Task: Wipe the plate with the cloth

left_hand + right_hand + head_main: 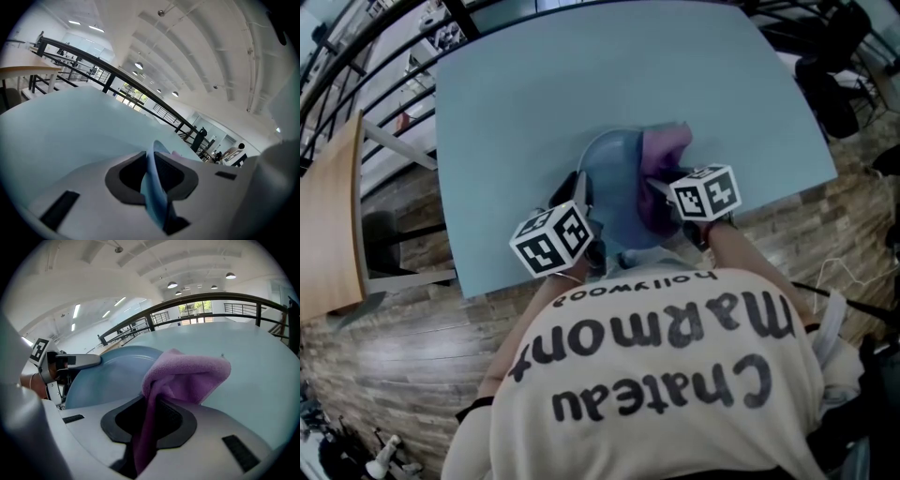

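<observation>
A blue plate (614, 192) is held tilted above the pale blue table (534, 103). My left gripper (581, 202) is shut on the plate's left rim; in the left gripper view the rim (157, 187) runs edge-on between the jaws. A purple cloth (664, 164) lies over the plate's right side. My right gripper (661, 197) is shut on the purple cloth (183, 376), which bunches up past the jaws beside the plate's face (112, 376). The left gripper (70, 361) shows at the plate's far edge there.
A wooden table (328, 216) stands at the left beyond a gap of wood floor. Black railings (384, 37) run behind the blue table. The person's torso fills the lower part of the head view.
</observation>
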Demonstrator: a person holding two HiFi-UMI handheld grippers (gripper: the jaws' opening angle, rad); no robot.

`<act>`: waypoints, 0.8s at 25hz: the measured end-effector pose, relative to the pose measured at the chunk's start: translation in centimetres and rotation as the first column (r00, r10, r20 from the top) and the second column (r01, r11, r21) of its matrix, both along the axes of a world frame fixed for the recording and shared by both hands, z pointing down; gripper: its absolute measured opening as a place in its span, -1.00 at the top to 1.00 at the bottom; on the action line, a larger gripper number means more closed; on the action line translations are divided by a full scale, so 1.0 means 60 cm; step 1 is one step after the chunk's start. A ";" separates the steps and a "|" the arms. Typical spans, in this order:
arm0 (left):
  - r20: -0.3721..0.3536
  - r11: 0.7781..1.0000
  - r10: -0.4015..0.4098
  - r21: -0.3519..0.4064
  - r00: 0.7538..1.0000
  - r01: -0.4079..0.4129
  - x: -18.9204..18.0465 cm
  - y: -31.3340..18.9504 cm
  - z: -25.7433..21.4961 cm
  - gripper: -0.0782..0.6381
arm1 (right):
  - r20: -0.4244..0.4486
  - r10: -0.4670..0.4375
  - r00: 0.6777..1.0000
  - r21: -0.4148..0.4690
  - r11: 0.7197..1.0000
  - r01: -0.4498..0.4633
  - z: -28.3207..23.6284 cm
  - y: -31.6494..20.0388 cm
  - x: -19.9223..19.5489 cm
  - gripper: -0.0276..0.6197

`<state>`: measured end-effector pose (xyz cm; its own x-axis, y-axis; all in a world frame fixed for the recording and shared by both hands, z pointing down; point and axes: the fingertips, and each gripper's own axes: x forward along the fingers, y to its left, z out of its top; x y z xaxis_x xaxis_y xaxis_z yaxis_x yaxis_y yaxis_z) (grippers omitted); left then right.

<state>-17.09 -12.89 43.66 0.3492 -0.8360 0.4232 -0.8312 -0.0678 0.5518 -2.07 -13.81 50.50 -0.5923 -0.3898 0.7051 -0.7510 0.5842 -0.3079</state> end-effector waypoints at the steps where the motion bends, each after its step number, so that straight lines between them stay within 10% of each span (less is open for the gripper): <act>1: 0.000 1.000 0.001 0.000 1.000 -0.001 -0.002 0.000 0.001 0.64 | -0.012 0.007 1.000 -0.002 1.000 -0.007 0.003 -0.001 0.006 0.66; 20: -0.033 1.000 -0.022 0.003 0.999 0.022 -0.014 0.001 0.008 0.64 | -0.068 0.032 0.997 -0.035 0.999 -0.034 0.010 -0.011 0.039 0.66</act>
<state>-17.92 -12.85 44.12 0.3443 -0.8449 0.4093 -0.8140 -0.0514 0.5786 0.28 -14.44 51.07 -0.5304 -0.3821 0.7567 -0.7892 0.5484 -0.2763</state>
